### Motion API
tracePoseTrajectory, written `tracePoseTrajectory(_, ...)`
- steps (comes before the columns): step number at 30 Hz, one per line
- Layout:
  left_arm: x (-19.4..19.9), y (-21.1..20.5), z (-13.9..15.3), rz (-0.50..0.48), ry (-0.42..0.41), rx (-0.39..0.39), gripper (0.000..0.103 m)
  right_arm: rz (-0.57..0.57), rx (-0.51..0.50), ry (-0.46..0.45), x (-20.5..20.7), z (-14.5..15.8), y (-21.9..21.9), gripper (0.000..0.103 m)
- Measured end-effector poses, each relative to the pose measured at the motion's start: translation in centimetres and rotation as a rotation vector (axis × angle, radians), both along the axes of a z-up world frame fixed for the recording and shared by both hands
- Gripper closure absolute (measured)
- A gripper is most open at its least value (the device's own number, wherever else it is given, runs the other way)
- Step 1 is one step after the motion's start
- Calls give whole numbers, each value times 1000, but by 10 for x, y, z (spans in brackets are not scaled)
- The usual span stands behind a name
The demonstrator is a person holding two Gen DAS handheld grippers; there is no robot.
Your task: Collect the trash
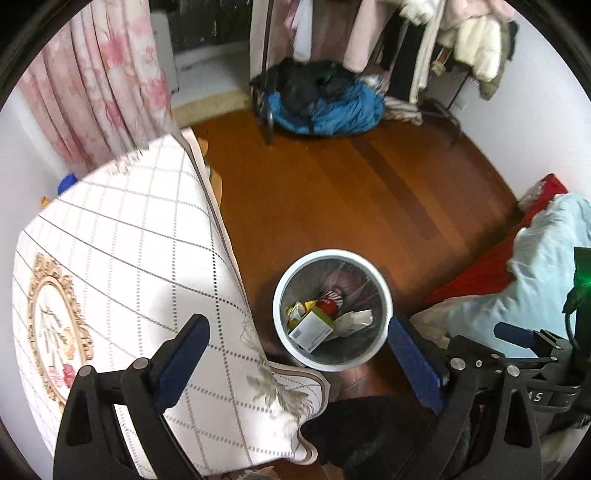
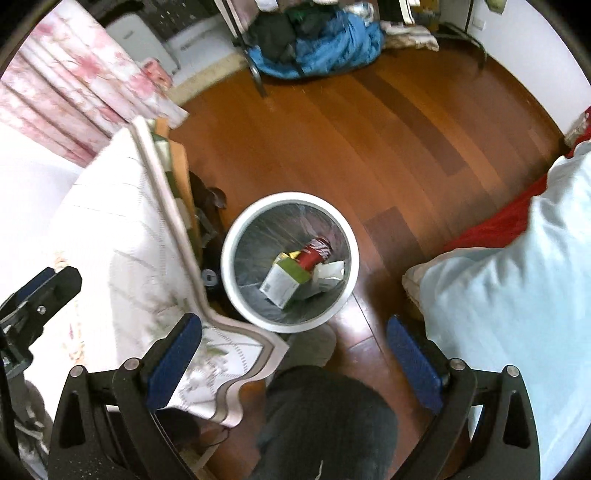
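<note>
Left side: pink floral curtain (image 1: 99,85); below it a table (image 1: 122,258) under a white lattice-print cloth with a gilt floral medallion, its scalloped corner hanging over the edge just beside the bin. Left claw (image 1: 299,363): blue-padded fingers (image 1: 181,363) spread wide, nothing between them, held above the table corner and the bin. Centre: white round trash bin (image 1: 282,284) standing on the brown wooden floor (image 1: 332,192), lined with a clear bag, close to the table's corner. Contents: a white-and-green carton (image 1: 312,330), a red-and-white can (image 1: 330,301), a yellow wrapper (image 1: 297,308), and a white crumpled paper pack (image 1: 352,319). Right claw (image 2: 293,354): blue pads set wide apart, empty, hovering over the bin (image 2: 232,236) from the near side, with a dark-trousered leg (image 2: 325,417) of the person below it. Rear centre: a clothes rack (image 1: 369,33) hung with pale garments, with a blue and black heap of clothing (image 1: 325,103) on the floor at its foot. Right side: a bed with pale blue bedding (image 2: 517,295) over a red cover (image 2: 506,221).
</note>
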State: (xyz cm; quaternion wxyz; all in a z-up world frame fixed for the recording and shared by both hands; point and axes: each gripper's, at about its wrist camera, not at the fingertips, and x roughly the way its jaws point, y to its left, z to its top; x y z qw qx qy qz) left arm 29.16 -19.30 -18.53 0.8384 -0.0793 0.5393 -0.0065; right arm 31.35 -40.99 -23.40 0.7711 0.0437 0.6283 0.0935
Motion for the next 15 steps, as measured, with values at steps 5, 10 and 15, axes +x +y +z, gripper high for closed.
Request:
tracePoseTrajectory(5,-31,1,43,-22,-69,-18,4,23,44,-78,-38,59,2,1)
tracePoseTrajectory(10,-65,3,83,-49,-133,-45,4,41,97,-148,-72,111,2,1)
tracePoseTrajectory(15,-90,5,118,-63,-183,-95,4,63,151,-197,-101,149,-2,1)
